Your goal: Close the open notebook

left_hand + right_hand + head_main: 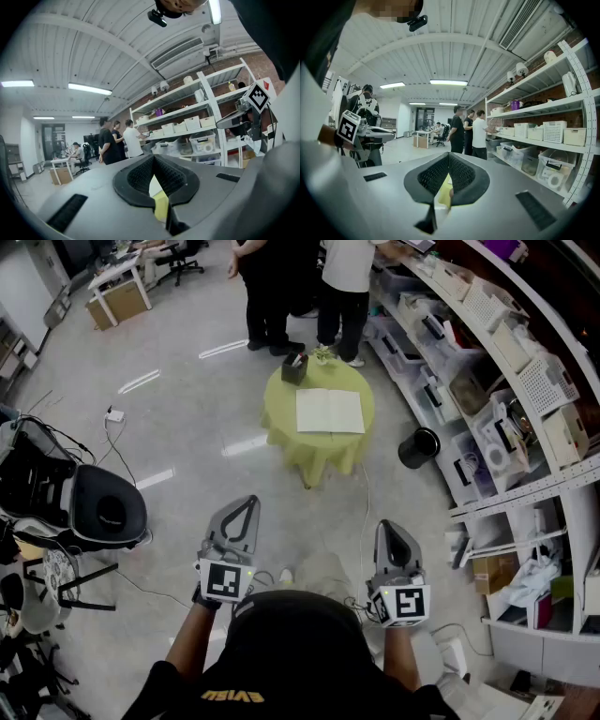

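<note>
An open white notebook (330,411) lies flat on a small round table with a yellow-green cloth (319,452), well ahead of me in the head view. A black pen holder (294,367) stands at the table's far left. My left gripper (246,504) and right gripper (387,527) are held close to my body, far short of the table and pointing toward it. Both are shut with nothing between their jaws. In the left gripper view the left gripper (153,157) frames a sliver of the yellow cloth (161,206). The right gripper (448,155) frames the same cloth (443,193).
Two people (345,298) stand just beyond the table. Shelving (525,399) with bins and boxes runs along the right, and a black bin (419,447) stands on the floor beside the table. A black chair and equipment (89,507) with cables crowd the left.
</note>
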A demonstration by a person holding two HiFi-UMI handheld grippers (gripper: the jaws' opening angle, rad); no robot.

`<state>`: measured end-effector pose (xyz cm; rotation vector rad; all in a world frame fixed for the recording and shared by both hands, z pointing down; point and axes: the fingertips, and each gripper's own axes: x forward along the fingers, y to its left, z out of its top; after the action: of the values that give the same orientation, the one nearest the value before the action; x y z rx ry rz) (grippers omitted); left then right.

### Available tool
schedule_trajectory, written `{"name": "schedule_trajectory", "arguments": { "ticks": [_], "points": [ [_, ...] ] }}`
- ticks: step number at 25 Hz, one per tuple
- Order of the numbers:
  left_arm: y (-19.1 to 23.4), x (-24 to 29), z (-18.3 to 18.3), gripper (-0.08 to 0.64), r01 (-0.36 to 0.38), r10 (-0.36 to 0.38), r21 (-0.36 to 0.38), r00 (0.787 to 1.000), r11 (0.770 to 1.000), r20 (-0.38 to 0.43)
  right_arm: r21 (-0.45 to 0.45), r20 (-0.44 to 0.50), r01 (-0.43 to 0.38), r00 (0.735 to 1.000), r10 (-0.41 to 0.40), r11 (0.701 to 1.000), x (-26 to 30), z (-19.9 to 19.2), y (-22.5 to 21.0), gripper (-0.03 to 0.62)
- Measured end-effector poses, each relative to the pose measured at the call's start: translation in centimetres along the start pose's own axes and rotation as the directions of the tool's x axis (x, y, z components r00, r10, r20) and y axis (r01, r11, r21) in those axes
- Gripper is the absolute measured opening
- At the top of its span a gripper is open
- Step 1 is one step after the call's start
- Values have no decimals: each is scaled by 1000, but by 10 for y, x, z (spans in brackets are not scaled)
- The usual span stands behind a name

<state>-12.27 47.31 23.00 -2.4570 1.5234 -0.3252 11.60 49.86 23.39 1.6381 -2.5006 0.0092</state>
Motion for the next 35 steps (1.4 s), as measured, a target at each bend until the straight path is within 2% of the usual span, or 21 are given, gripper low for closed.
{"name": "schedule_trajectory", "arguments": {
  "ticks": [12,22,27,35],
  "points": [
    [-5,-21,6,17,-24,25,-58,1000,998,12,-15,27,10,1000,-10,1000,-22,9,7,2],
    [-13,-29,7,17,-17,18,-52,1000,999,16,-1,19,30,999,-30,1000,-34,5,5,2],
    [-10,-36,15,17,-46,53,-114,997,992,52,-1,19,28,999,-28,1000,-37,7,3,2],
    [-18,-37,21,17,-8,14,-83,998,996,68,-10,23,13,1000,-13,1000,-37,9,5,2]
  ]
}}
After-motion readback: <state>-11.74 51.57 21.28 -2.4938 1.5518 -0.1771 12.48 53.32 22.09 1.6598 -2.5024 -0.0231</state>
